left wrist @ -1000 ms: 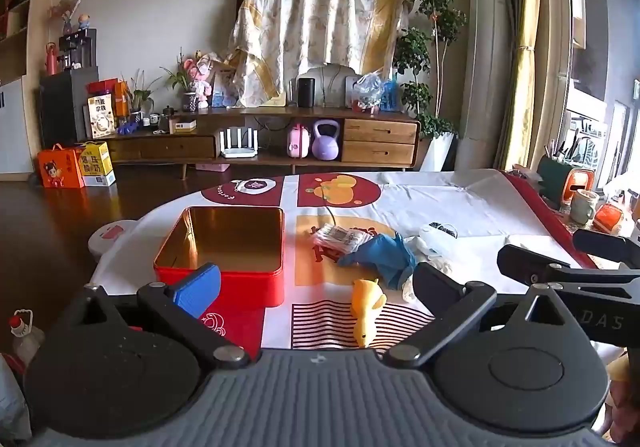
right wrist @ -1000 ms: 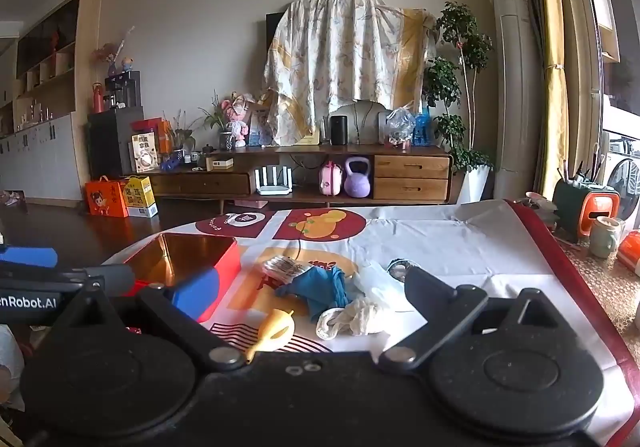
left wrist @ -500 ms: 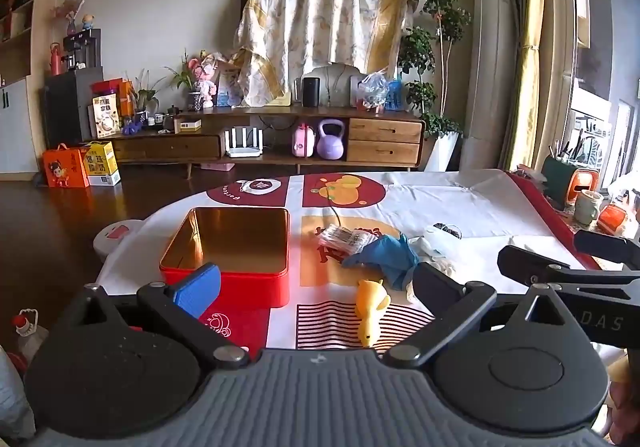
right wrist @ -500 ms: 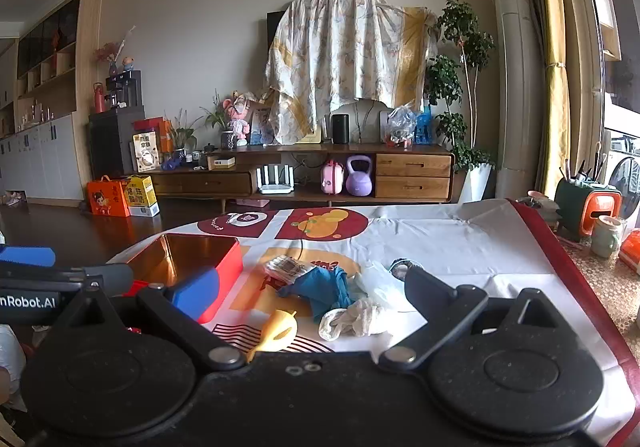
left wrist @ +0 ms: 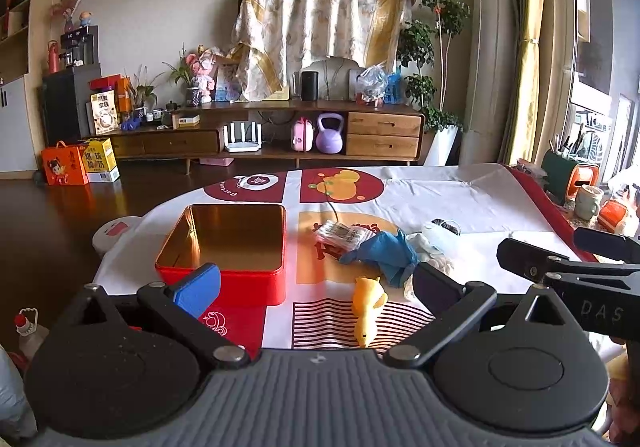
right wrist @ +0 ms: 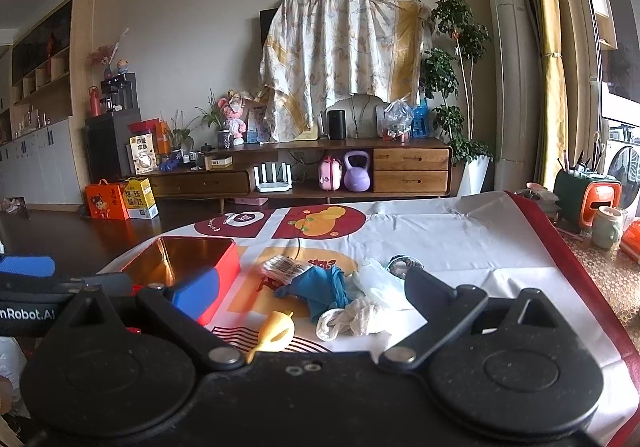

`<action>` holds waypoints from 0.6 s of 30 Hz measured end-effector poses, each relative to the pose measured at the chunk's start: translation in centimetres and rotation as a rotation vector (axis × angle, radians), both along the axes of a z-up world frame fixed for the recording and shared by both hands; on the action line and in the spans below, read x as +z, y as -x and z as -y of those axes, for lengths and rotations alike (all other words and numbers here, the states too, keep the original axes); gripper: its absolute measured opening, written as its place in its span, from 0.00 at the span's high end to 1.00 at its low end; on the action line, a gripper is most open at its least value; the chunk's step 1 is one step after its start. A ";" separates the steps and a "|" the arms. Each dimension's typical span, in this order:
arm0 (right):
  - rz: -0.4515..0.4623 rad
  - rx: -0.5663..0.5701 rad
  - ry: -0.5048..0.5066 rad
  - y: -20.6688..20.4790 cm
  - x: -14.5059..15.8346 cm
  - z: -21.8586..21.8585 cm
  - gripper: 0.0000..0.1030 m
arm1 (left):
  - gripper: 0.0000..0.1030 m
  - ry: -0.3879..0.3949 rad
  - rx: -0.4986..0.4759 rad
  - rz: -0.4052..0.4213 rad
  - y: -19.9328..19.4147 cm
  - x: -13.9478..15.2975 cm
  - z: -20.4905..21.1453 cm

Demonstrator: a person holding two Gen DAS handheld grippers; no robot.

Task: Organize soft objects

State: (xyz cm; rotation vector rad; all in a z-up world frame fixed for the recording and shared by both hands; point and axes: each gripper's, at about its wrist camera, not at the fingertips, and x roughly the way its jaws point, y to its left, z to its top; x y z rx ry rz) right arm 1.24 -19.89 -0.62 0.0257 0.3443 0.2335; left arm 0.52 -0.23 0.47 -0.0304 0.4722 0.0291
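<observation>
The left claw (left wrist: 316,287) was wide open and held nothing. It hung over the near edge of the desk (left wrist: 472,203). Its blue finger (left wrist: 196,289) sat in front of the red tin box (left wrist: 228,247), and its dark finger (left wrist: 436,283) sat by the pile of soft things.

The right claw (right wrist: 304,293) was wide open too, with nothing in it. It hung just to the right of the left claw, and part of it showed at the right side of the left view.

The red tin box was open, gold inside, with nothing showing in it. It stood on the left part of the desk.

The soft things lay in a heap to the right of the box. A yellow duck toy (left wrist: 368,305) lay nearest, on the red stripes of the cloth. Just past it was a crumpled blue glove (left wrist: 384,253). A small clear packet (left wrist: 344,233) with dark lines touched the far left of the glove. A white plastic bag (right wrist: 378,281) lay to the right of the glove. A bunched white cloth (right wrist: 352,321) lay near the bag, closer in. A dark round scrunchie (right wrist: 402,263) peeked out behind the bag.

Far off, a wooden cabinet (left wrist: 280,135) stood by the wall with a purple kettlebell (left wrist: 330,135) on its low shelf.
</observation>
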 end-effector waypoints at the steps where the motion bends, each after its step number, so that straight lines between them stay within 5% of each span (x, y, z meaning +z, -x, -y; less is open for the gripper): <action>1: 0.000 0.000 0.000 -0.1 0.0 0.2 0.04 | 0.00 -0.002 0.000 -0.003 -0.1 0.0 0.0; 18: -0.017 0.002 -0.012 -1.8 -1.1 0.9 0.04 | 0.00 0.003 0.000 -0.033 -1.0 -0.3 0.2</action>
